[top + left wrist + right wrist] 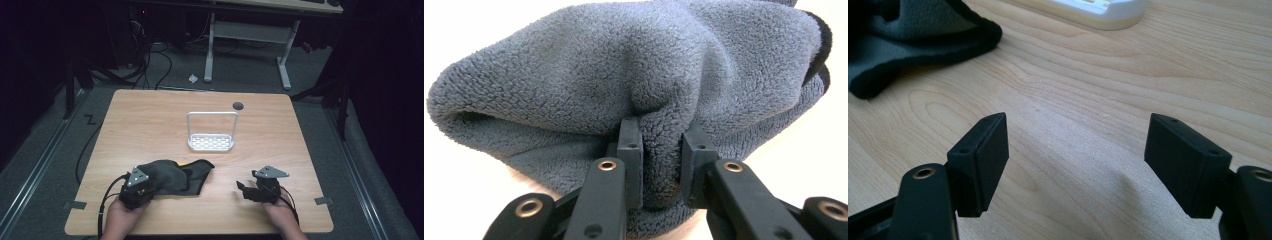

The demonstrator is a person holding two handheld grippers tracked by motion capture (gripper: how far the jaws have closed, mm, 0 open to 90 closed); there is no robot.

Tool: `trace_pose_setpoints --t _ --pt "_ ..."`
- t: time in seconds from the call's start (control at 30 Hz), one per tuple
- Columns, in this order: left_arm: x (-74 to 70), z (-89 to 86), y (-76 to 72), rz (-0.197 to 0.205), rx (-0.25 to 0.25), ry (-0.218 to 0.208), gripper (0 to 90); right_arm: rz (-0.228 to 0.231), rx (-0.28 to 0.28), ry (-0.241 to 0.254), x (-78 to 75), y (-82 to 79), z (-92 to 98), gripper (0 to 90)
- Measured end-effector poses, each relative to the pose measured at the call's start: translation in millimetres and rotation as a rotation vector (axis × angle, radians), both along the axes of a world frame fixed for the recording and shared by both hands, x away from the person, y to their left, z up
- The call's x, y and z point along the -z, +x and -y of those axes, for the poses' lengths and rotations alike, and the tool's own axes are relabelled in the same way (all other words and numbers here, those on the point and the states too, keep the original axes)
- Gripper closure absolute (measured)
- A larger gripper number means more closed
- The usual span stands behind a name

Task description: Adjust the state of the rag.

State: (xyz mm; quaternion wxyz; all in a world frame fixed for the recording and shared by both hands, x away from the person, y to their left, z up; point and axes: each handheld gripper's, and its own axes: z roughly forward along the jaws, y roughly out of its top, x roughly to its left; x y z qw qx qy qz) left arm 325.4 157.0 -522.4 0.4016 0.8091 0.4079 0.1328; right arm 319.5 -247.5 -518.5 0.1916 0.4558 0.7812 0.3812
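Note:
A dark grey fleece cloth [172,175] lies bunched on the wooden table [150,120] near its front left, with a bit of yellow showing at its far edge. My left gripper [142,186] is shut on a fold of the cloth [644,85], which bulges up over the two black pads [631,160] in the left gripper view. My right gripper [245,190] rests at the front right, open, with bare table between its pads [983,160]. The cloth's black-edged corner [923,45] lies off to its upper left.
A white wire rack with a perforated base [211,142] stands in the middle of the table, its base edge [1098,12] at the top of the right gripper view. A dark round hole [238,106] sits near the far edge. Desk legs and cables lie on the floor beyond.

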Motion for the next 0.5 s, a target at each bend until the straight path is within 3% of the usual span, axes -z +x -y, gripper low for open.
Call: trace_pose_setpoints --t 0.33,0.37,0.4,0.47,0.5 --pt "1.8 44.0 -2.1 0.002 0.083 -0.031 74.6 -0.007 -0.001 -0.002 1.3 0.3 -2.4 26.0" --pt "1.5 50.9 -2.9 0.014 0.101 -0.017 74.2 -0.008 -0.001 -0.001 1.4 0.2 -2.6 26.0" --pt "0.6 55.9 -3.5 0.026 0.108 -0.002 73.2 -0.009 -0.001 -0.002 1.5 0.2 -2.7 26.0" --pt "-1.4 59.5 -2.8 0.015 0.111 -0.019 65.9 -0.004 0.001 -0.003 1.1 0.2 -1.8 25.9" --pt "-3.2 59.6 -2.4 0.001 0.109 -0.049 61.9 -0.001 0.002 0.001 0.9 -0.1 -1.3 25.9"
